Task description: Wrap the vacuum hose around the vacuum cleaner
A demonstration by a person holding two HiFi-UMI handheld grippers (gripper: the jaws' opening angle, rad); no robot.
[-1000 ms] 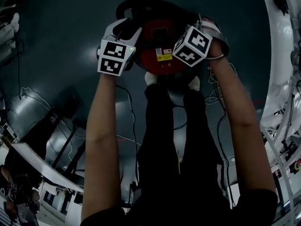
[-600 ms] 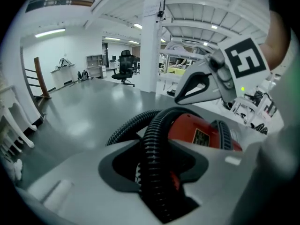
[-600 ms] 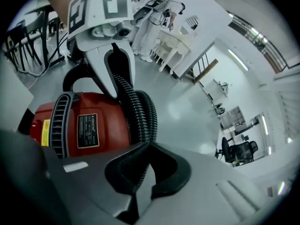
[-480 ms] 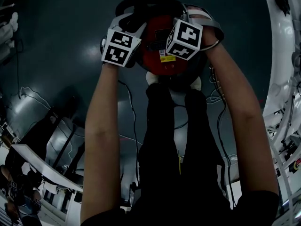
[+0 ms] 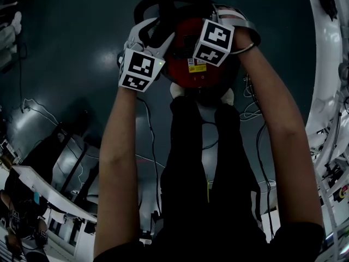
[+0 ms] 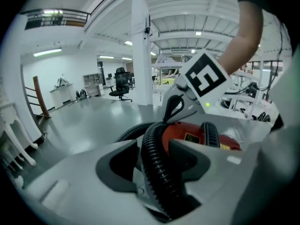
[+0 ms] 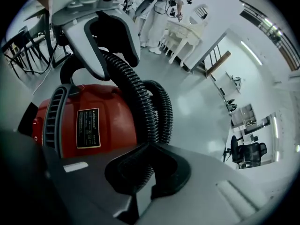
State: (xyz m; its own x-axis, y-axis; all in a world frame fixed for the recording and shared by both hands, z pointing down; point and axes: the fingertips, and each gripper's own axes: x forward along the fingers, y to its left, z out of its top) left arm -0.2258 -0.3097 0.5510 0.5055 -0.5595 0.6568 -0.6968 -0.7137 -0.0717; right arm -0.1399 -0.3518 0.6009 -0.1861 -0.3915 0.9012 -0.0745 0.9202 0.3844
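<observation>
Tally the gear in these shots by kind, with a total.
Vacuum cleaner: 1
Hose: 1
Hand-held grippers: 2, the left, jaws just opened wider round the hose, and the right
Total: 4

Wears black top (image 5: 229, 252) with short sleeves (image 5: 297, 239); forearms bare. Wears black trousers (image 5: 199, 162), slim cut. Shows white footwear (image 5: 175, 90) below the cuffs; can't tell shoes from socks.

Carries left gripper (image 6: 152, 144): pale grey moulded shell, black V-notched left pads (image 6: 115, 168), small green LED (image 5: 161, 63) lit next to left marker cube (image 5: 139, 70).

Carries right gripper (image 7: 146, 149): same grey shell, same black notched right pads (image 7: 161, 172), right marker cube (image 5: 214, 42) on top.

Has white cube faces, each with a black square code. No visible screws or cabling on either shell.
</observation>
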